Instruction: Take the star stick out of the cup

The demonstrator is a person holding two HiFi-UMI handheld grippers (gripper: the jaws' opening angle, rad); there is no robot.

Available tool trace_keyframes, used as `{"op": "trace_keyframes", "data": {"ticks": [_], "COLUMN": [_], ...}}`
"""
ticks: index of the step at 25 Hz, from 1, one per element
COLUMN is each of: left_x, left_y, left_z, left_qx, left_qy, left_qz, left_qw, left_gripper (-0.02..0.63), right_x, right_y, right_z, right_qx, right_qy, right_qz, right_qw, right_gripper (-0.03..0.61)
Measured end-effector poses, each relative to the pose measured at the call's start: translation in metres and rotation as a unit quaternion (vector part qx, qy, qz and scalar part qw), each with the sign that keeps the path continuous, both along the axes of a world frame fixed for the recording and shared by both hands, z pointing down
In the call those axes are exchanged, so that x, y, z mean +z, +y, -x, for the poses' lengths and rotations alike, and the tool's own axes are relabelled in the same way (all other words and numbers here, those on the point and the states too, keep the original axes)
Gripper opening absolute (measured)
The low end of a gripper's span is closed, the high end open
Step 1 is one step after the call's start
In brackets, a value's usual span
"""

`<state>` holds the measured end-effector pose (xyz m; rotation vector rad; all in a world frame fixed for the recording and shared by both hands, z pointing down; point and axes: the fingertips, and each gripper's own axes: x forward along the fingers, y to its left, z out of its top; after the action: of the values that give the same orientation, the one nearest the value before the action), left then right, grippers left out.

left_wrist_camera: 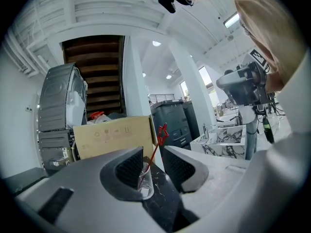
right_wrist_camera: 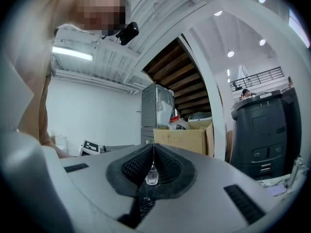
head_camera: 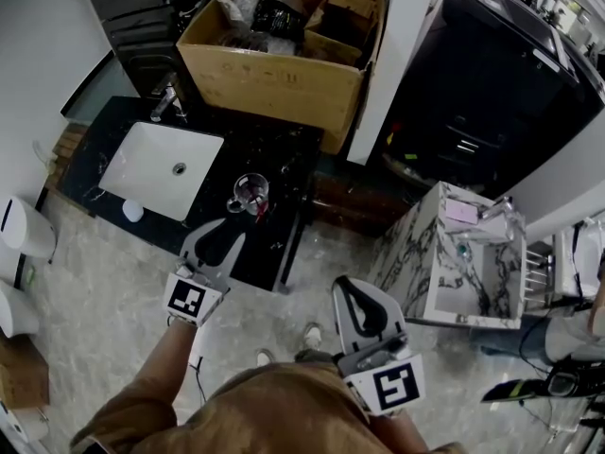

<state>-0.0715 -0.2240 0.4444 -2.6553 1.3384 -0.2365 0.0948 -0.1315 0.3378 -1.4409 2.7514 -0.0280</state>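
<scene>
Left gripper: jaws wide apart, nothing held, pointing level at cup, just short of it. Star stick stands in cup, tilted, star well above cup rim. Best move, likely: advance level, centre stick shaft between pads above cup rim, close gently, lift along stick's tilt, don't knock cup. Right gripper: jaws together, empty, level, well back from cup.
</scene>
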Motion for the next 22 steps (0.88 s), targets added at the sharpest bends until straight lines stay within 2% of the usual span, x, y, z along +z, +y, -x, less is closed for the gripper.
{"op": "trace_keyframes", "data": {"ticks": [22], "left_x": [0.028], "left_y": [-0.039], "left_z": [-0.014], "left_qx": [0.016], "left_qy": [-0.043], "left_qz": [0.004], "left_qw": [0.9989], "left_gripper": [0.115], "right_x": [0.008], "right_y": [-0.011], "right_z": [-0.017], "right_qx": [0.022], "right_qy": [0.006], "right_qz": [0.011], "right_qw": [1.0], "right_gripper": [0.003]}}
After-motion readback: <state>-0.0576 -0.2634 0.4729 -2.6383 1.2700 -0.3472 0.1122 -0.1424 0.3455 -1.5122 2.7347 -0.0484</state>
